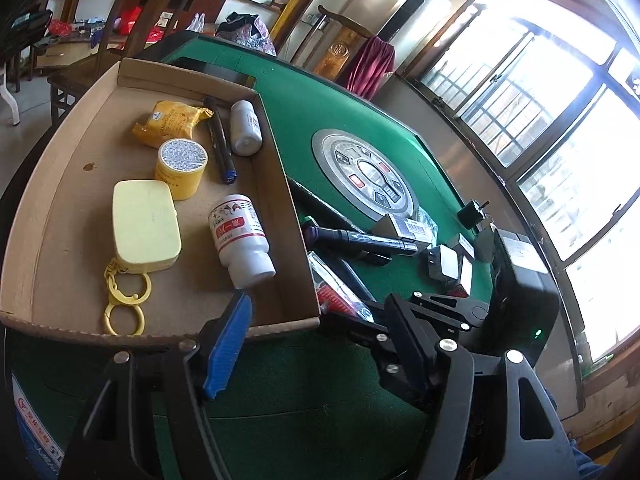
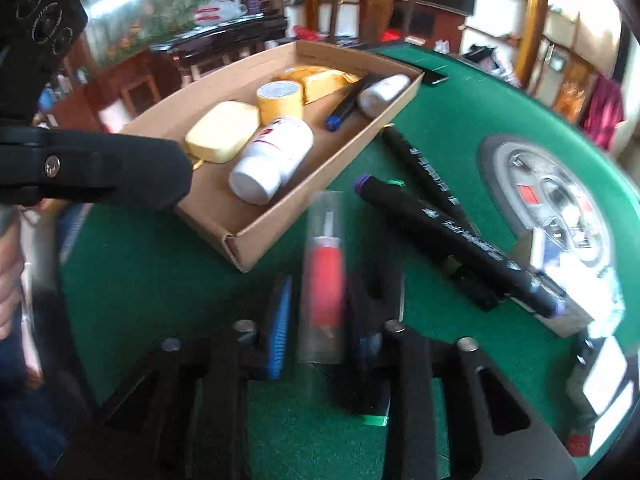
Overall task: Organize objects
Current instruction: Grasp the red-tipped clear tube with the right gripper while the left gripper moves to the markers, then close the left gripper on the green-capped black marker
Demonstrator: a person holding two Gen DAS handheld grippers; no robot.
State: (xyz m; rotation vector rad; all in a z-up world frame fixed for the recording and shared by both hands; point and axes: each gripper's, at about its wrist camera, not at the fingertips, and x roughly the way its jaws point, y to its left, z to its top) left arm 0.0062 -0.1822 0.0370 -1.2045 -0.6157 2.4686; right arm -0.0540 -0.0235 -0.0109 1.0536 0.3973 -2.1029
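Note:
A cardboard tray point(image 1: 280, 184) point(image 2: 244, 240) on the green table holds a white bottle with a red label point(image 1: 240, 236) point(image 2: 276, 160), a pale yellow case point(image 1: 144, 224) with a keyring, a yellow tub point(image 1: 182, 168), a yellow packet point(image 1: 168, 120), a blue-capped marker point(image 1: 222, 148) and a second white bottle point(image 1: 245, 128). My left gripper point(image 1: 316, 308) hangs open over the tray's near corner, nothing between its fingers. My right gripper point(image 2: 326, 316) is shut on a clear tube with a red piece inside point(image 2: 324, 276), blurred, just beside the tray.
Two black markers point(image 2: 460, 244) point(image 2: 420, 168) lie on the felt right of the tray. Small boxes point(image 1: 408, 228) and a plug adapter point(image 1: 444, 264) sit near the table's round centre panel point(image 1: 364, 172). Chairs and shelves stand behind; windows are to the right.

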